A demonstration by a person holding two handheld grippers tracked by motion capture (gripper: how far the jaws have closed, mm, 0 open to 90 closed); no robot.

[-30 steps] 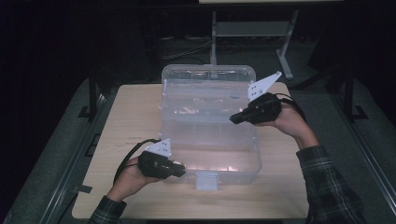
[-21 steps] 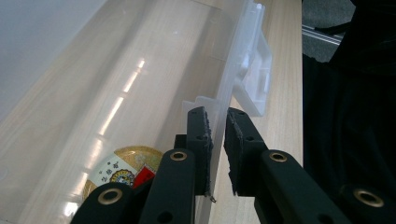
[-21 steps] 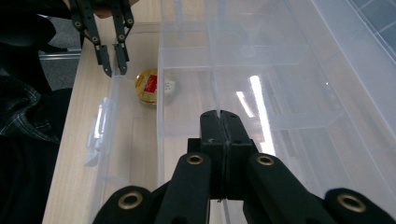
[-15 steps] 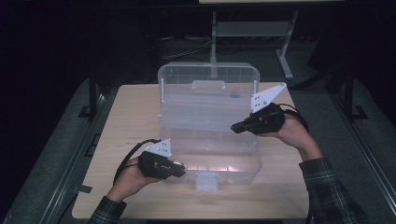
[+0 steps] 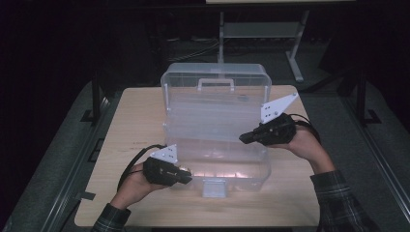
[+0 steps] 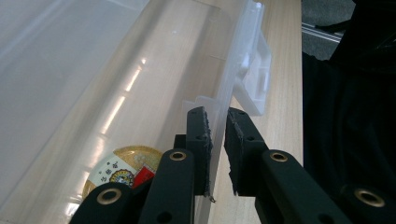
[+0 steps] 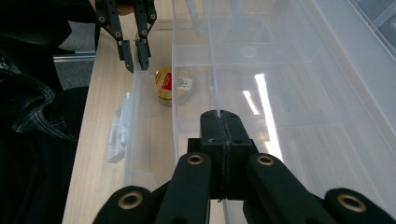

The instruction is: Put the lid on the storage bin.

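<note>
Two claws on one clear box (image 5: 215,140) on the bench: left claw (image 6: 217,121) pinches the front wall, right claw (image 7: 219,116) is clamped on the tray (image 7: 261,102) edge. Lid's already up, tray half lifted, tin (image 7: 173,85) just beyond the right claw, untouched.

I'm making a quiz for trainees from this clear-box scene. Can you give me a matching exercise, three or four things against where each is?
Things:
1. left gripper
2. right gripper
3. round tin
4. handle

Places:
a. on the raised lid
b. inside the box, near its front wall
c. at the box's front rim
d. shut on a thin clear inner panel

Pairs: 1-c, 2-d, 3-b, 4-a
</note>
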